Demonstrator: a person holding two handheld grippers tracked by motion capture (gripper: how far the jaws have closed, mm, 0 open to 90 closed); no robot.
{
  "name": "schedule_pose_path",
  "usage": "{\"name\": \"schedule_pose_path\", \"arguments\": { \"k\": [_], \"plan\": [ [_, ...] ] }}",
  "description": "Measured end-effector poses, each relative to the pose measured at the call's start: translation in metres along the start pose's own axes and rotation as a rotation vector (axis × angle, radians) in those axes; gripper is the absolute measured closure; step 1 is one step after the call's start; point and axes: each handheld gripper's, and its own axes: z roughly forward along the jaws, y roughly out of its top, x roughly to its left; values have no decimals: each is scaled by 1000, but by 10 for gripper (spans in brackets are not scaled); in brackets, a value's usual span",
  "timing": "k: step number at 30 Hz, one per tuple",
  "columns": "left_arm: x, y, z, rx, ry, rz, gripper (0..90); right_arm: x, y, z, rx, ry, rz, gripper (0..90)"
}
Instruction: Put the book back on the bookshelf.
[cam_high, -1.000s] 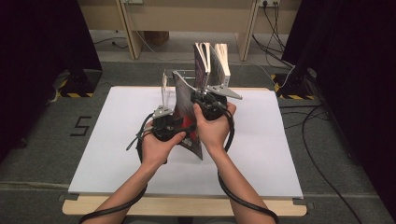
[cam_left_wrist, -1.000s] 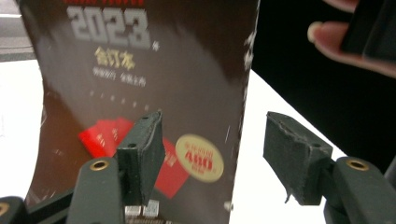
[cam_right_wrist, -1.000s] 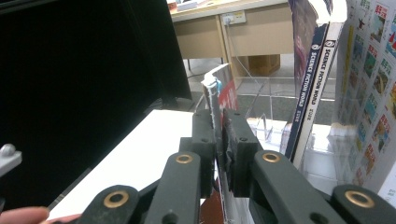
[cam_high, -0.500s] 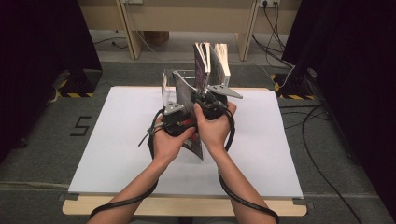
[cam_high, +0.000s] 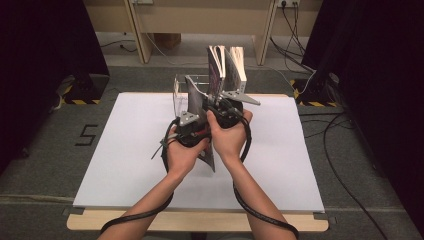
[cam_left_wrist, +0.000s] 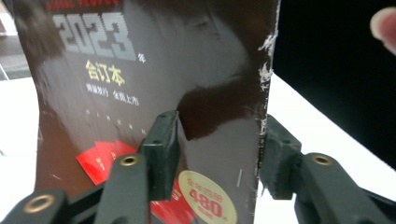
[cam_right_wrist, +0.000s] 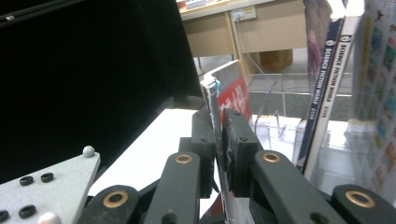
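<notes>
A dark magazine (cam_high: 208, 159) stands upright on the white table top (cam_high: 125, 150), held between the person's two hands. Its cover (cam_left_wrist: 187, 70) bears "2023" and yellow characters. My left gripper (cam_left_wrist: 217, 135) has just been closing; its jaws straddle the magazine's worn edge, one pad (cam_left_wrist: 161, 154) in front of the cover, the other (cam_left_wrist: 276, 161) beyond the edge, without a visible pinch. From above, the left gripper (cam_high: 192, 112) sits beside the right one (cam_high: 217, 102). My right gripper (cam_right_wrist: 218, 116) is shut on the magazine's thin edge (cam_right_wrist: 231, 91).
Just behind the hands stands a clear acrylic book stand (cam_high: 181, 90) holding upright books (cam_high: 227, 67); their spines (cam_right_wrist: 327, 70) rise close to the right gripper. Cables trail from both grippers back along the forearms. A wooden bench and floor cables lie beyond the table.
The left hand has shifted right, toward the magazine and the right hand. The right hand and the magazine have stayed where they were.
</notes>
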Motion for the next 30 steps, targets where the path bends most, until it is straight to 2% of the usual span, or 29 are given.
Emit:
{"name": "schedule_pose_path", "arguments": {
  "k": [3, 9, 11, 13, 16, 18, 21, 23, 27, 30],
  "plan": [
    [2, -1, -7, -2, 0, -13, 641, 4, 0, 2, 8, 15, -14, 840],
    [11, -3, -25, -18, 26, -14, 760, 16, 3, 7, 32, 61, -80, 812],
    [15, -4, -31, -31, 34, -17, 800, 22, 3, 9, 27, 58, -134, 779],
    [21, -6, -36, -43, 36, -30, 858, 27, 2, 11, 23, 68, -166, 729],
    [32, -8, -41, -40, 22, -56, 868, 32, 3, 10, 44, 118, -183, 663],
    [37, -8, -45, -47, 25, -60, 868, 31, 3, 5, 34, 135, -183, 639],
    [45, -9, -49, -56, 24, -75, 868, 25, 5, -8, 13, 152, -168, 625],
    [48, -9, -51, -61, 21, -79, 869, 15, 5, -18, 2, 140, -164, 625],
    [53, -9, -58, -78, 20, -76, 869, -9, 3, -35, 0, 85, -152, 626],
    [54, -9, -59, -89, 22, -68, 869, -29, -4, -46, 6, 47, -121, 626]
  ]
}}
